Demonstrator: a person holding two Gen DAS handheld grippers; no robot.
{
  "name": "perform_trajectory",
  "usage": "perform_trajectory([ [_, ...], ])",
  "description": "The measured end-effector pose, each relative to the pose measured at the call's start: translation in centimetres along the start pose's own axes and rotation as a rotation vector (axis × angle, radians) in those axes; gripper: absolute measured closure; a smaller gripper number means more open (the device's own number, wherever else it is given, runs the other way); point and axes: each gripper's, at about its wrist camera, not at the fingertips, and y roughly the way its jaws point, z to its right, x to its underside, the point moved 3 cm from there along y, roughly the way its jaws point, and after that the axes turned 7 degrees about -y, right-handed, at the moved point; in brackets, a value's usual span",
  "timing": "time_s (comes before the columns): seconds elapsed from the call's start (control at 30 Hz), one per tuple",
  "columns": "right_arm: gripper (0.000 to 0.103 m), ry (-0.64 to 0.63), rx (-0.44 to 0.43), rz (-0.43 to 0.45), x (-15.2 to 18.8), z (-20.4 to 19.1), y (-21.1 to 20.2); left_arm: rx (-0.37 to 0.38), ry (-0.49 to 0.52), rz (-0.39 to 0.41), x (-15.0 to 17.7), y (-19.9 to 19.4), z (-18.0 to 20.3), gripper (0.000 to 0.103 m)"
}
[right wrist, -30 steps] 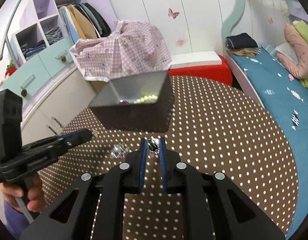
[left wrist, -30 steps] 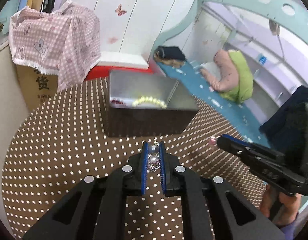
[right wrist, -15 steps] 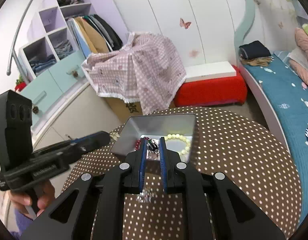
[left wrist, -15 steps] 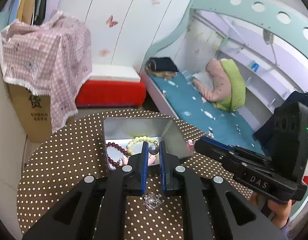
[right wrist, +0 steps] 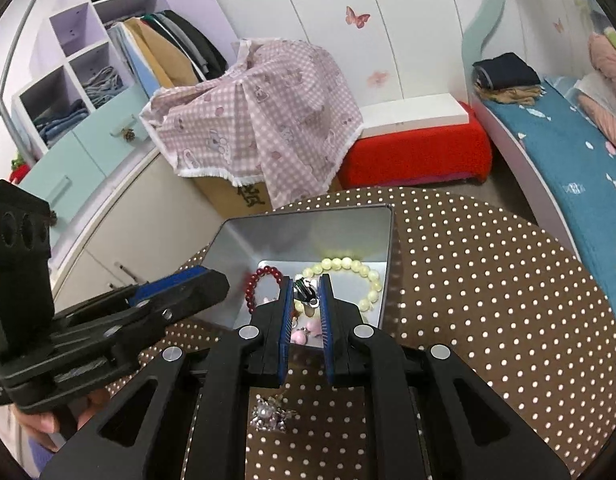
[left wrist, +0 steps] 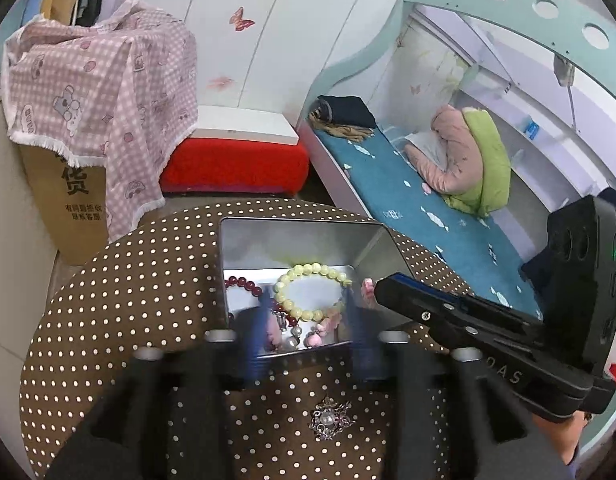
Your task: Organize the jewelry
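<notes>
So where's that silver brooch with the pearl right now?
The silver brooch lies on the polka-dot tablecloth, outside the metal tin, just short of its near wall, below both grippers' fingers in each wrist view.

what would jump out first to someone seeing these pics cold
The open metal tin on the polka-dot table, with a pale yellow bead bracelet and a dark red one inside. Next, the right gripper above it, pinching a small dark piece, and a silver pearl brooch lying outside the tin.
</notes>
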Motion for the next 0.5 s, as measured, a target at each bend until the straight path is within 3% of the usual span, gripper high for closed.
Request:
perform_trajectory([
  [0.4,0.088,0.0,0.01,0.02,0.3,-0.3,-1.4,0.007,-0.011,0.041,0.4,-2.4,0.1,0.055],
  [0.5,0.086,-0.02,0.028,0.031,0.7,-0.8,-2.7,0.004,-0.01,0.057,0.8,-3.3,0.1,0.049],
])
